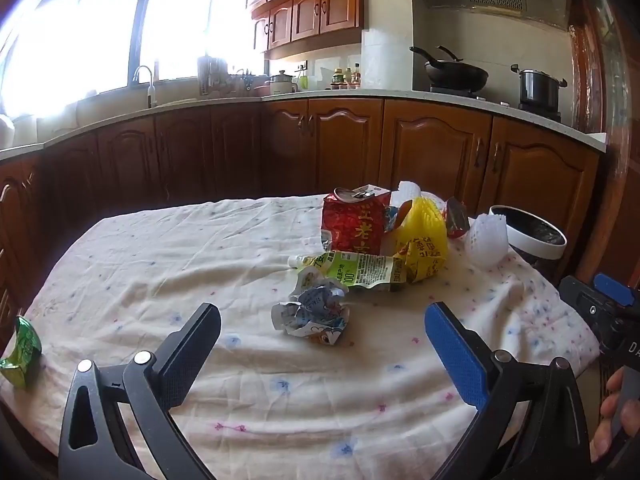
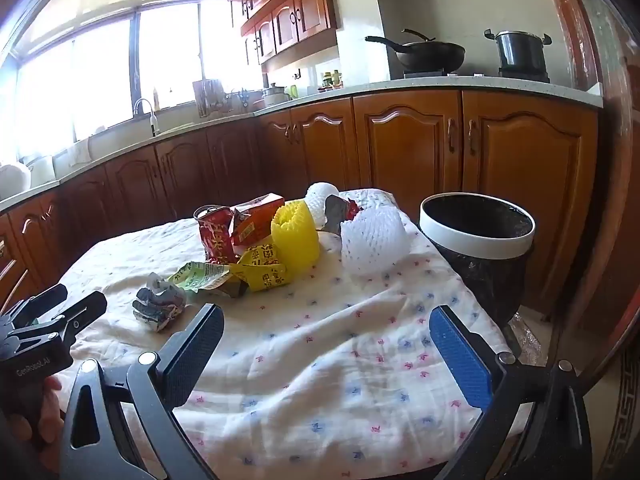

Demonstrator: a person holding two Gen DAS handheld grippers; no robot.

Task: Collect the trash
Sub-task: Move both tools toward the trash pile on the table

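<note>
Trash lies on a cloth-covered table (image 1: 200, 256): a crumpled paper wad (image 1: 312, 314) (image 2: 159, 304), a flattened green pouch (image 1: 356, 270) (image 2: 200, 276), a crushed red can (image 1: 354, 222) (image 2: 216, 236), a yellow wrapper and yellow foam net (image 1: 424, 236) (image 2: 294, 236), and a white foam net (image 1: 486, 236) (image 2: 374, 244). A black bin with a white rim (image 1: 532, 236) (image 2: 478, 236) stands off the table's far right edge. My left gripper (image 1: 322, 348) is open and empty, just short of the paper wad. My right gripper (image 2: 326, 348) is open and empty above bare cloth.
A green wrapper (image 1: 22, 354) lies at the table's left edge. An orange carton (image 2: 256, 216) and a second white net (image 2: 320, 196) sit behind the pile. Wooden cabinets (image 1: 432, 152) and a counter with a wok (image 2: 432, 56) and pot (image 2: 518, 52) run behind.
</note>
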